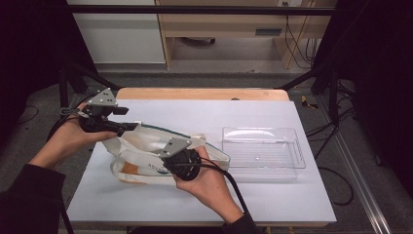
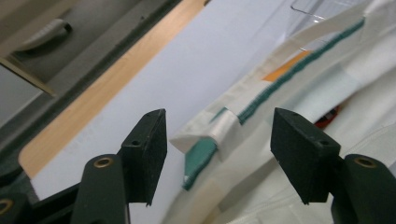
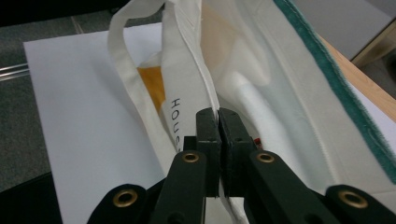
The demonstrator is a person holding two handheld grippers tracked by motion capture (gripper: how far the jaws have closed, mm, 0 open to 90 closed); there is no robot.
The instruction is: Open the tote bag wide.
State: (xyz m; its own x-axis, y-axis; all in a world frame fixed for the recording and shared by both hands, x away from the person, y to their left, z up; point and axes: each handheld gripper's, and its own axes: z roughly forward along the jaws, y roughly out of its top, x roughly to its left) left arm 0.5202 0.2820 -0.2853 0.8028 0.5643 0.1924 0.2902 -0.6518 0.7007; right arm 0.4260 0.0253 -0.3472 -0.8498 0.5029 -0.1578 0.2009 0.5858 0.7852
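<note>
While both hands are working over the white counter [image 1: 272,200], I am seeing a cream cloth tote bag [image 1: 146,161] lying on its side near the counter's middle, left of a clear plastic tray [image 1: 263,153] that is sitting just beside it. The bag is showing a dark green band [image 2: 275,86] stitched along its mouth, an orange patch [image 3: 152,84] on its side, and black lettering beginning "HOUS" on the near panel. Its flat cream handles [image 3: 123,79] are looping loosely, and something small and red is peeking from inside, too hidden for me to identify.

My right hand-held gripper [image 3: 218,116] is pinching the near edge of the bag's mouth, its jaws pressed together on the cloth and lifting that edge upright. My left hand-held gripper [image 2: 217,135] is sitting at the bag's left end with its jaws spread wide, a folded corner of the green-trimmed rim lying between them without touching either pad.
</note>
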